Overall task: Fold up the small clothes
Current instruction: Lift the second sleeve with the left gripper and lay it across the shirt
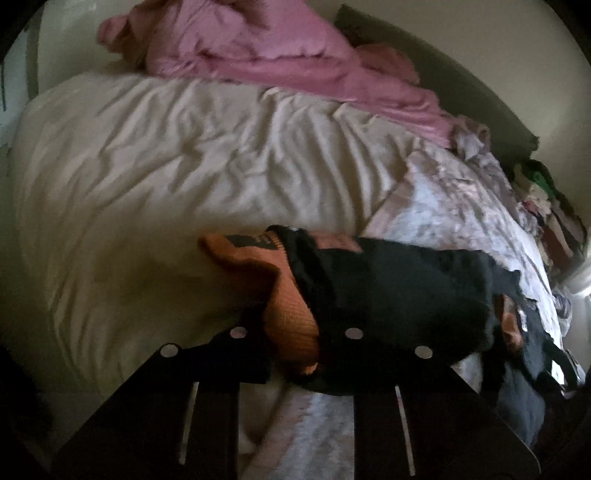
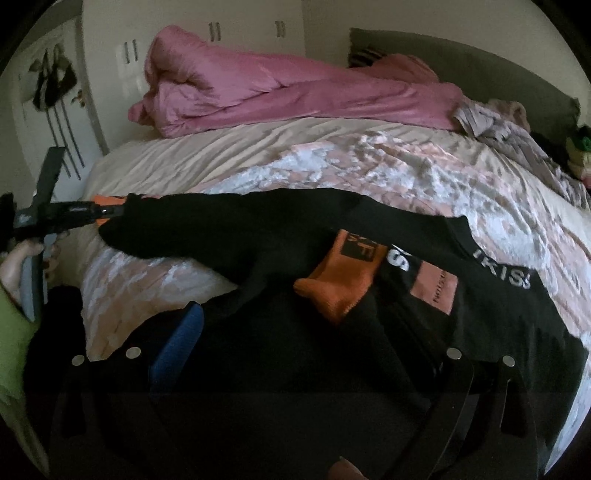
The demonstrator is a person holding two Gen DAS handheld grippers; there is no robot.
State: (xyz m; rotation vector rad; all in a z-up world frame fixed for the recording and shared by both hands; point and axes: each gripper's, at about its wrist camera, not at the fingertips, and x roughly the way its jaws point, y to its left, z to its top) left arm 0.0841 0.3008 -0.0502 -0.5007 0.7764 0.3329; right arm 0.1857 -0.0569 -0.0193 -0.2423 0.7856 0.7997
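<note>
**Gripping a sock at the near edge of a crowded bed**

Clamped nearly shut, the left gripper pinches an orange sock together with the end of a long black garment. The right wrist view shows the same pinch from the side, with the cloth bunched at the fingertips and a person's hand on the handle below a green sleeve.

The right gripper has its jaws spread wide and holds nothing. It hangs over a heap of dark clothes at the near edge of the mattress. In that heap lie a second orange sock, a black waistband with white lettering and a piece of blue cloth just beside the left-hand finger. Whether the fingers touch the heap cannot be told.

The black garment runs in a long band from the left gripper across to the heap, over a pale patterned quilt. Beyond it, a rumpled cream sheet gives the widest open stretch, toward the middle and left of the bed. The far side is taken by a bundled pink duvet, which lies against a dark headboard. More clothes are piled along the right-hand edge. To the left, the mattress rounds off before white wardrobe doors.
</note>
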